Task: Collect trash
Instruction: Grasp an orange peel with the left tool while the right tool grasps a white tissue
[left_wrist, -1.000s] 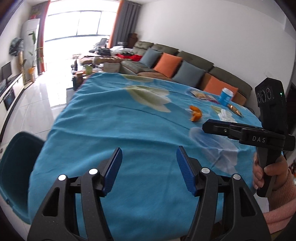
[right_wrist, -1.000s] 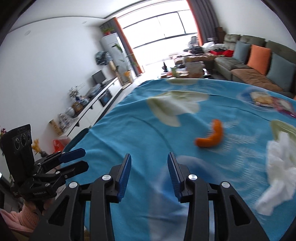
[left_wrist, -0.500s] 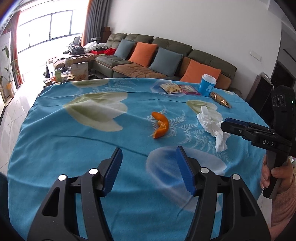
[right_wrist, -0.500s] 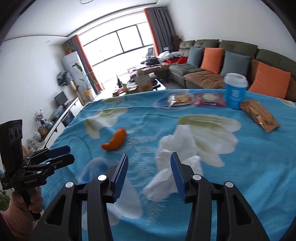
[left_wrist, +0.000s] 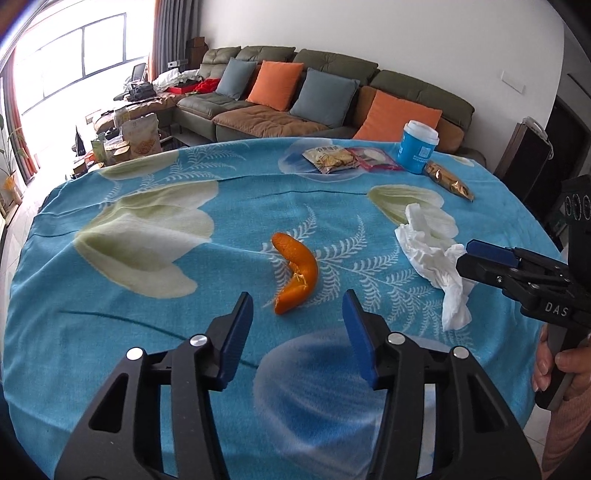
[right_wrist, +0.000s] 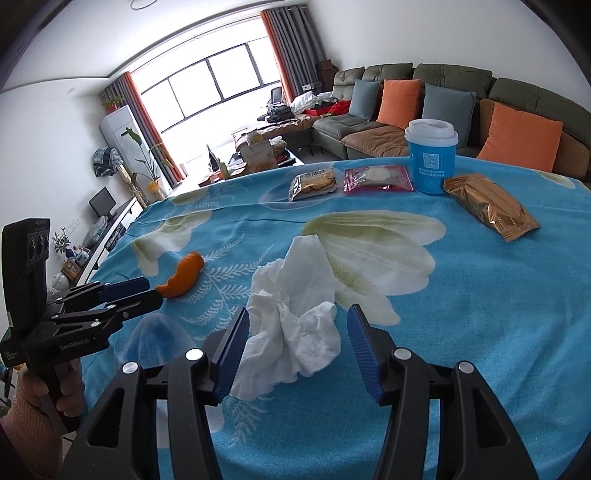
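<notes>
An orange peel (left_wrist: 297, 272) lies on the blue flowered tablecloth (left_wrist: 147, 288), just ahead of my open, empty left gripper (left_wrist: 297, 301). A crumpled white tissue (right_wrist: 293, 317) lies between the open fingers of my right gripper (right_wrist: 297, 314), which holds nothing. The tissue also shows in the left wrist view (left_wrist: 434, 254), with the right gripper (left_wrist: 467, 254) at its right edge. The peel shows in the right wrist view (right_wrist: 183, 275), next to the left gripper (right_wrist: 149, 290).
At the table's far side stand a blue cup with a white lid (right_wrist: 431, 160), a cracker packet (right_wrist: 314, 183), a pink packet (right_wrist: 376, 179) and a gold wrapper (right_wrist: 489, 206). A sofa with orange and grey cushions (left_wrist: 332, 92) stands behind the table.
Both grippers swung right and moved forward over the table. The left one now faces the peel closely and the right one has come around the tissue. Both stayed open.
</notes>
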